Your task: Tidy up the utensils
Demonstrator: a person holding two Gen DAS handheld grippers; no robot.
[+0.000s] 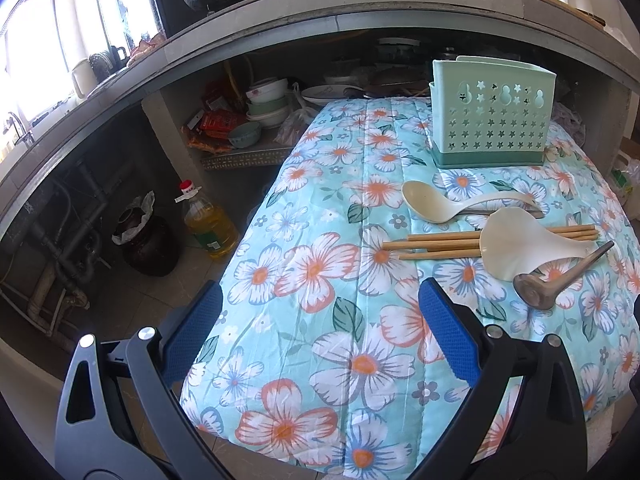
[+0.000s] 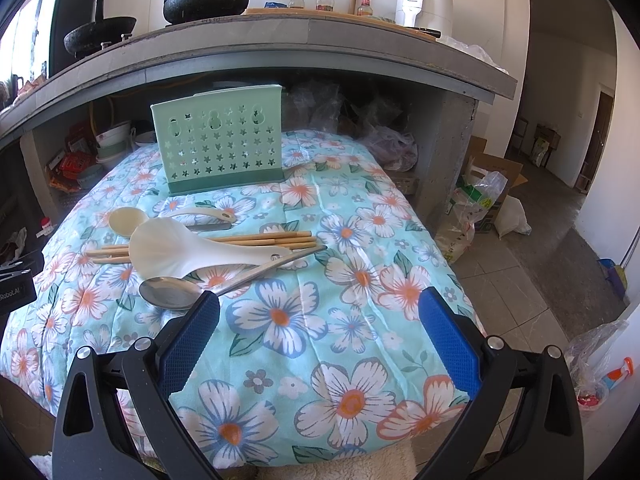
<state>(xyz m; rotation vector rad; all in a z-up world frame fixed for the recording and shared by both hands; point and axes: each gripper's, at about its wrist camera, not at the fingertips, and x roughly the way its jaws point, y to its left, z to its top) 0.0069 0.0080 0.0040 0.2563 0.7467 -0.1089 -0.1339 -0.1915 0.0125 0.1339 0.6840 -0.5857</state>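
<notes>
Where my left wrist camera looks along its fingers, my left gripper (image 1: pixel 320 320) hangs wide open with nothing in it, above the near left part of the floral cloth (image 1: pixel 320 272) and away from every utensil. The mint green utensil holder (image 1: pixel 492 114) stands upright at the cloth's far edge. Nearer me lie a cream ladle (image 1: pixel 440 202), a white rice paddle (image 1: pixel 516 246) resting across a bundle of wooden chopsticks (image 1: pixel 432 245), and a metal spoon (image 1: pixel 536 290) toward the right edge. The paddle hides the chopsticks' middle, and a dark handle under the ladle is too covered to identify.

In the right wrist view, my right gripper (image 2: pixel 320 332) is also fully spread and empty, over the cloth's near middle. Its left pad (image 2: pixel 190 340) covers the edge of the metal spoon's bowl; whether they touch I cannot tell. The holder's inside is hidden behind its perforated front wall. The other gripper's body is cut off at the left border.
</notes>
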